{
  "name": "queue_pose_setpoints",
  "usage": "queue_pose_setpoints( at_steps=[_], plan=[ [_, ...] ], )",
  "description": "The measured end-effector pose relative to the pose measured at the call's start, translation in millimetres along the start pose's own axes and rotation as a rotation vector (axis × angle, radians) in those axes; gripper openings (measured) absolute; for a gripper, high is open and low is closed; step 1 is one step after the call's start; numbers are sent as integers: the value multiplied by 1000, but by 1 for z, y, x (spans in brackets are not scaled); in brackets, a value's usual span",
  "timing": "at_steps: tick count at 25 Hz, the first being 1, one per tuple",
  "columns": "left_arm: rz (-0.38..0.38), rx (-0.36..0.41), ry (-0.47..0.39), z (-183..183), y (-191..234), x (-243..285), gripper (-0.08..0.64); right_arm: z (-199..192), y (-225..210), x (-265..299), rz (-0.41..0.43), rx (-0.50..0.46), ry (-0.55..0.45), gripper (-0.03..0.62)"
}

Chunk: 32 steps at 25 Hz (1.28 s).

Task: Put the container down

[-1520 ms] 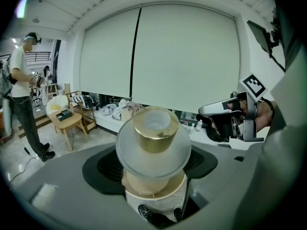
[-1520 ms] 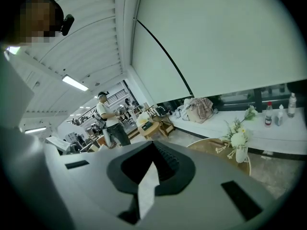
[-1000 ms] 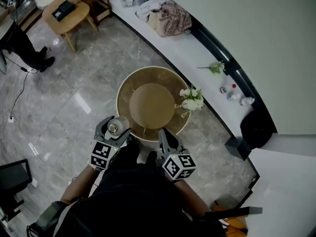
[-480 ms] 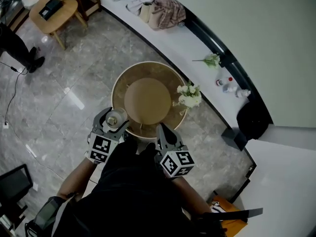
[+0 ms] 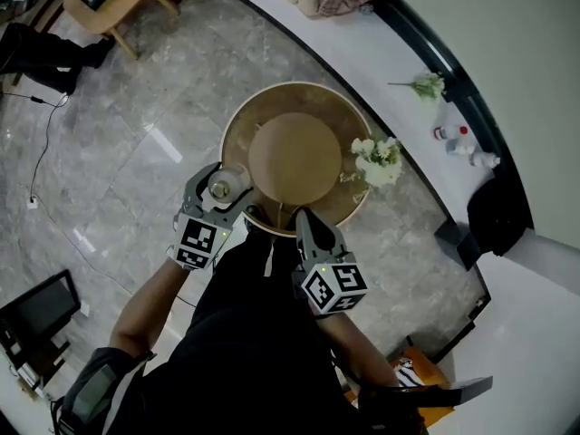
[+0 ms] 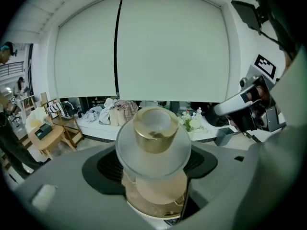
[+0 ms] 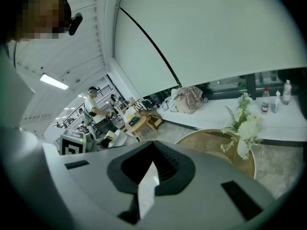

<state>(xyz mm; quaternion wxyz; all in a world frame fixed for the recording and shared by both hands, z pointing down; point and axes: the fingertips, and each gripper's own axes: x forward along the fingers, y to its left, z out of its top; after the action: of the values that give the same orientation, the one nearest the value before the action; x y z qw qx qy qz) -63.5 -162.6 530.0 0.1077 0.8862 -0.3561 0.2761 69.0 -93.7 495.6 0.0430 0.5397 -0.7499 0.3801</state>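
At lower centre, the right gripper is clenched and empty. Left of it, the left gripper clasps the gold-lidded frosted container above the round table edge. Released here, it could tip off; flowers stand beyond.

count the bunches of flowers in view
2. A white bunch stands at the right edge of the round table; a smaller sprig lies on the white ledge beyond it. More could be hidden behind the person.
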Motion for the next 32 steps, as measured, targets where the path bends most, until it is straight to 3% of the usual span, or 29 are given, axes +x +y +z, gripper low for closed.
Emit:
queue_pose_setpoints(
  at_steps=[9, 32],
  plan=[
    [-12, 68, 83, -34, 10, 82, 339, -33, -41, 31, 2, 56, 78, 6],
    [2, 30, 166, -103, 63, 217, 340, -85, -94, 75, -37, 122, 209, 6]
  ],
)
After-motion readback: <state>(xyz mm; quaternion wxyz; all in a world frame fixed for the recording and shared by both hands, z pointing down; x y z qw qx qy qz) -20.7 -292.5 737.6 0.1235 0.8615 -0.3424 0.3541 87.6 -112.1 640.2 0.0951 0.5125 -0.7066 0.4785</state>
